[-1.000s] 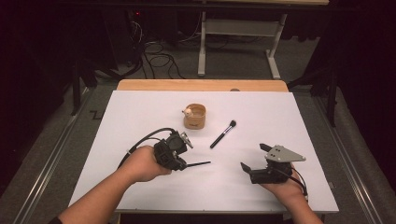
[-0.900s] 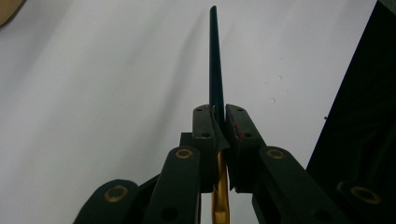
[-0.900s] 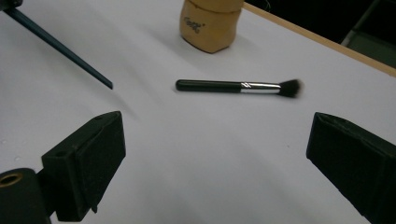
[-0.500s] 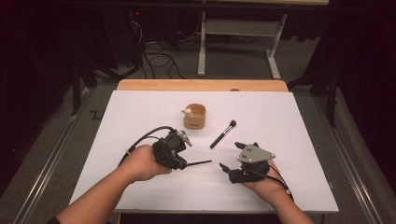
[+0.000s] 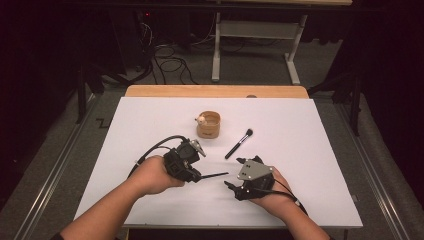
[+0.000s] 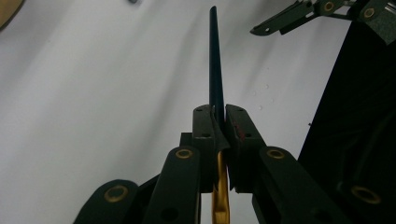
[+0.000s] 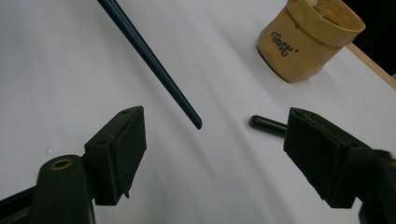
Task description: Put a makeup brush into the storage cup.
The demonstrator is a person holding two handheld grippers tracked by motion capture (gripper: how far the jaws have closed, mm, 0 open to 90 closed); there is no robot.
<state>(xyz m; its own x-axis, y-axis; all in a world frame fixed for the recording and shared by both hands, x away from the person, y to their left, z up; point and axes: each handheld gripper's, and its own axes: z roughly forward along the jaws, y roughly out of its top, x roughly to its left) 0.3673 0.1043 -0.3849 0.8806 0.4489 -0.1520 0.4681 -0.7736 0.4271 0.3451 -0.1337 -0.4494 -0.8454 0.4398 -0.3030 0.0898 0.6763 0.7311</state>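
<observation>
- A thin dark stick (image 6: 215,60) is clamped between the jaws of the left gripper (image 5: 186,167), its tip pointed at the right gripper (image 5: 235,186).
- The right gripper's jaws are spread wide, the stick's tip just ahead of them.
- A brush (image 5: 238,143) and cup (image 5: 208,124) lie beyond.

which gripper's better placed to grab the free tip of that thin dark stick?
Right. The right gripper is open, its jaws facing the free tip of the thin dark stick. The left gripper is already shut on the stick's other end, so it probably can't regrasp.
</observation>
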